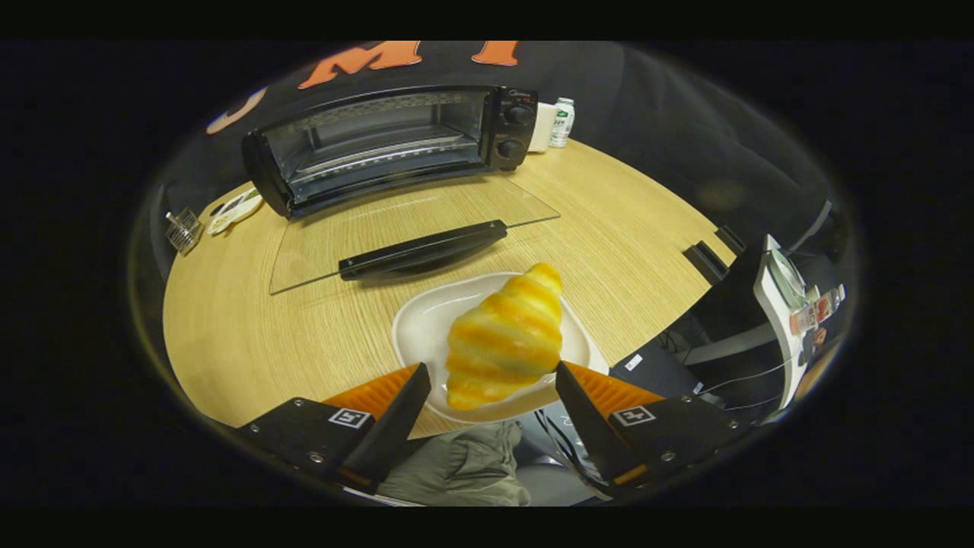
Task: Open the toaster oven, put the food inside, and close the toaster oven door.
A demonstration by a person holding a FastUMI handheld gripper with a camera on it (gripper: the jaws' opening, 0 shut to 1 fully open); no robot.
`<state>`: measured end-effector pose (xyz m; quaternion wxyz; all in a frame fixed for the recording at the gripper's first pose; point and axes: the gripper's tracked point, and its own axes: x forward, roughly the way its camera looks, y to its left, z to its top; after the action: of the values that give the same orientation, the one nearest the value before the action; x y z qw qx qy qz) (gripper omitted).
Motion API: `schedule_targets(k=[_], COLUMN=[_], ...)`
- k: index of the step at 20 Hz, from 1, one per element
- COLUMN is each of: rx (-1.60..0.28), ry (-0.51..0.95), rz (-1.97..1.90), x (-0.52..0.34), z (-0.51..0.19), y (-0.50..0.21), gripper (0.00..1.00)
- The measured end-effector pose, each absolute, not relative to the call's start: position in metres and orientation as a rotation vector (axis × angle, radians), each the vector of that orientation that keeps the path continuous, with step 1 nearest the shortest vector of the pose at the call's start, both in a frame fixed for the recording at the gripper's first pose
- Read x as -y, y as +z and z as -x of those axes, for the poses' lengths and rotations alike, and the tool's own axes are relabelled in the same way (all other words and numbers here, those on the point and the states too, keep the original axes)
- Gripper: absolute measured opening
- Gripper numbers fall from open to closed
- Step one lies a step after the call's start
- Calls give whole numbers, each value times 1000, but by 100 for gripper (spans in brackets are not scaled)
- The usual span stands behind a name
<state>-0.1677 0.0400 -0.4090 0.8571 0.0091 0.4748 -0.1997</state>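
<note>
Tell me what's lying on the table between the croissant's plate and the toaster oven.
In the gripper view, the oven's open glass door with its black handle lies flat between the plate and toaster oven; the open tongs straddle the croissant.

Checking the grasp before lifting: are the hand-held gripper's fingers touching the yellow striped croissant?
Cannot tell. In the gripper view the hand-held gripper is open around the yellow striped croissant; any gap looks slight.

Small bottle [562, 122], wire rack [183, 230]
</note>
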Motion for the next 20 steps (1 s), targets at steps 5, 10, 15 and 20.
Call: schedule_targets(k=[5,10,15,20], rx=[-1019,-1033,-1014,-966], ry=[-431,-419,-386,-383], rz=[-79,-109,-108,-124], x=[-46,-49,-50,-45], z=[173,174,173,173], y=[-423,-425,-413,-389], gripper=[98,72,58,42])
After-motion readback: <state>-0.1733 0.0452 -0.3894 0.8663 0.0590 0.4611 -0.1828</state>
